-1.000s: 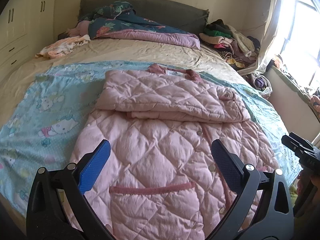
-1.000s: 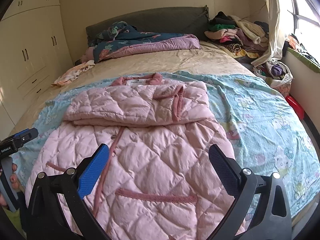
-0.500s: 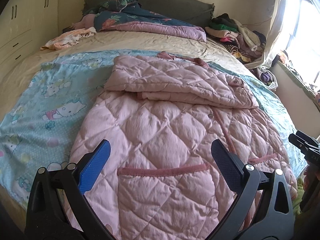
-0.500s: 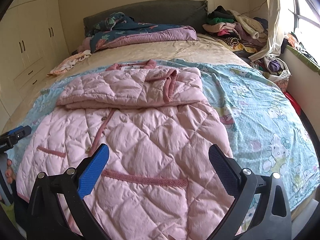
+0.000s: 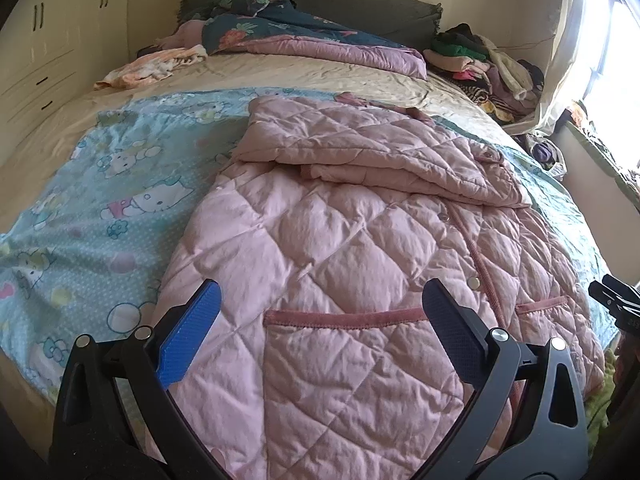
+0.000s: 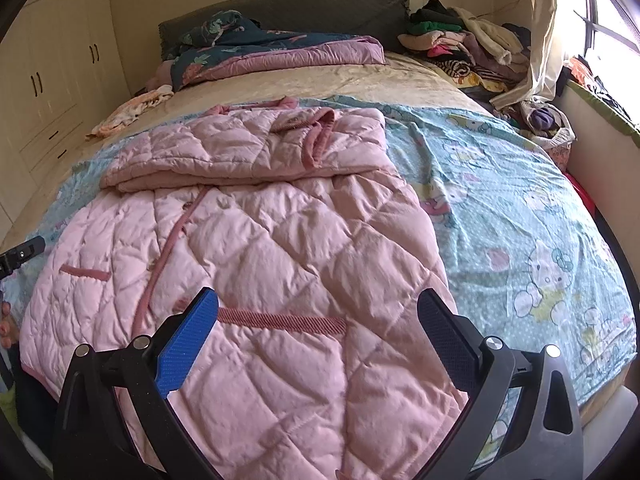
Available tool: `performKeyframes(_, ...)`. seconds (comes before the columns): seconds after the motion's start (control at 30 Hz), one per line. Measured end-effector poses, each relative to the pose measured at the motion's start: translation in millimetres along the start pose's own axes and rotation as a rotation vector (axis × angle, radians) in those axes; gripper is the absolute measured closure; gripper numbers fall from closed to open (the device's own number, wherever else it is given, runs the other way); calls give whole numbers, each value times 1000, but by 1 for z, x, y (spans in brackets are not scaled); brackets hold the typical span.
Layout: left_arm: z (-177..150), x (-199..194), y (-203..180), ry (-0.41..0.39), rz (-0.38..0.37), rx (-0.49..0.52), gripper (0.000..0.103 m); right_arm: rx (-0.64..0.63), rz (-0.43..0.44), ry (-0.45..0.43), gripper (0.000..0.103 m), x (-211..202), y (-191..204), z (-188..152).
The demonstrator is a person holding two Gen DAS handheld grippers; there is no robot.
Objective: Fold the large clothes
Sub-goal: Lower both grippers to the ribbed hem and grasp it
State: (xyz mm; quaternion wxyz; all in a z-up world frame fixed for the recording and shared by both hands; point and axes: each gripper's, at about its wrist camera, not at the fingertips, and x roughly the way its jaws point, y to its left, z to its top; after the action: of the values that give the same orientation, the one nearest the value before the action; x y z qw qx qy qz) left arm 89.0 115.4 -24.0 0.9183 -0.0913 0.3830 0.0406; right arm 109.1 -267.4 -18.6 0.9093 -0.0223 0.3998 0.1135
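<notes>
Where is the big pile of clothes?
The pile of clothes sits at the far right corner of the bed, in both views, beside the grey headboard and the curtain by the window.

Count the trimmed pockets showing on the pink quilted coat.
2 on the pink quilted coat: left pocket between the left gripper fingers, right pocket nearer the coat's far side. None seems hidden.
</notes>
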Motion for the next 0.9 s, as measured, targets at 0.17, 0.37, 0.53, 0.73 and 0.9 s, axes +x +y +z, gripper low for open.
performKeyframes(0.17,-5,2,3,14,18,2,9,-11,7,16,4,1,-6,-9)
performKeyframes(0.37,-15,5,12,36,39,6,8,-9,13,36,4,0,-15,-18)
performKeyframes(0.53,-22,4,23,51,62,-8,8,-8,6,56,4,1,-24,-24)
performKeyframes(0.73,-29,2,37,65,92,-20,8,-15,-9,73,4,0,-29,-31)
performKeyframes(0.9,-45,3,50,98,93,-34,8,-16,-25,80,4,-3,-34,-37)
